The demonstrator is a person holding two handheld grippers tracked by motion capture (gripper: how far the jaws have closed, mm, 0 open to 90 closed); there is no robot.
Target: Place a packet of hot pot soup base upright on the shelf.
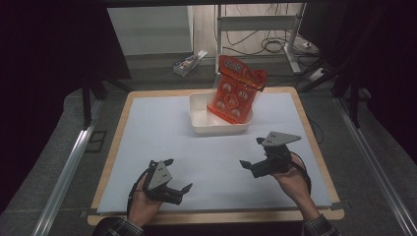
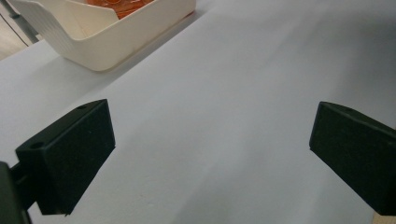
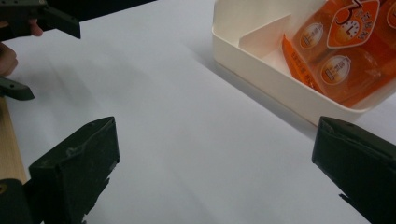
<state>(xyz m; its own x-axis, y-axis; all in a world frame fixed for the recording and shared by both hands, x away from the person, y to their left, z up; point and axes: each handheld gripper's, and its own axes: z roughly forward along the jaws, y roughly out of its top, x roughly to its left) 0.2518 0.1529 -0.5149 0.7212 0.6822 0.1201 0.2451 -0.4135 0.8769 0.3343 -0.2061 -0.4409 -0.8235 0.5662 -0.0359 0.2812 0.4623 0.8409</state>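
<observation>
High view: left gripper lower left of centre, right gripper lower right, both spread wide, grasping nothing; orange packet standing tilted in white bin, upper centre.
Left gripper view: jaws apart over white sheet; bin upper left.
Right gripper view: jaws apart; packet in bin's right compartment, upper right.

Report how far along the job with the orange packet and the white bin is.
Done, by the look of it: the glossy orange snack packet stands leaning in the white plastic divided bin. In hand: nothing; the left gripper and right gripper are open, apart from the bin, over the white table sheet. Left: nothing evident.
</observation>
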